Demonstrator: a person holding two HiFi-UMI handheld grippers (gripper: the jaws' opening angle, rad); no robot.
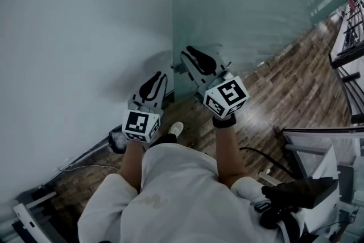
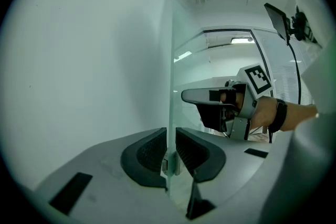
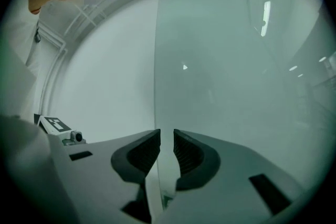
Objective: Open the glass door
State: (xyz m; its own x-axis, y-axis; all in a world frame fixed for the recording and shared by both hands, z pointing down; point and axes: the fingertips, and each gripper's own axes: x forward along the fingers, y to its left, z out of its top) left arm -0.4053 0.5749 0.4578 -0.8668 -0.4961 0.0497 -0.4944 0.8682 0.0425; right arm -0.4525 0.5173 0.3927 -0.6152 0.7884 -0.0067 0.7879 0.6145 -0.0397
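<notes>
The glass door [image 1: 244, 8] stands upright ahead of me, its free edge [image 1: 173, 37] next to a white wall. My left gripper [image 1: 156, 79] points level at that edge. In the left gripper view the door edge [image 2: 169, 86] runs straight into the narrow gap of the left gripper [image 2: 171, 139], whose pads close on it. My right gripper [image 1: 190, 54] reaches the glass just right of the edge and shows side-on as the right gripper [image 2: 189, 96]. In the right gripper view the pane [image 3: 236, 86] meets the right gripper [image 3: 167, 139]; I cannot make out contact there.
A plain white wall [image 1: 74, 37] fills the left side. Wood-plank floor [image 1: 284, 94] lies beyond the glass on the right. A dark floor fitting [image 1: 116, 142] sits low by the wall. Black gear and a stand [image 1: 318, 190] crowd the lower right, and racks [image 1: 347, 37] stand far right.
</notes>
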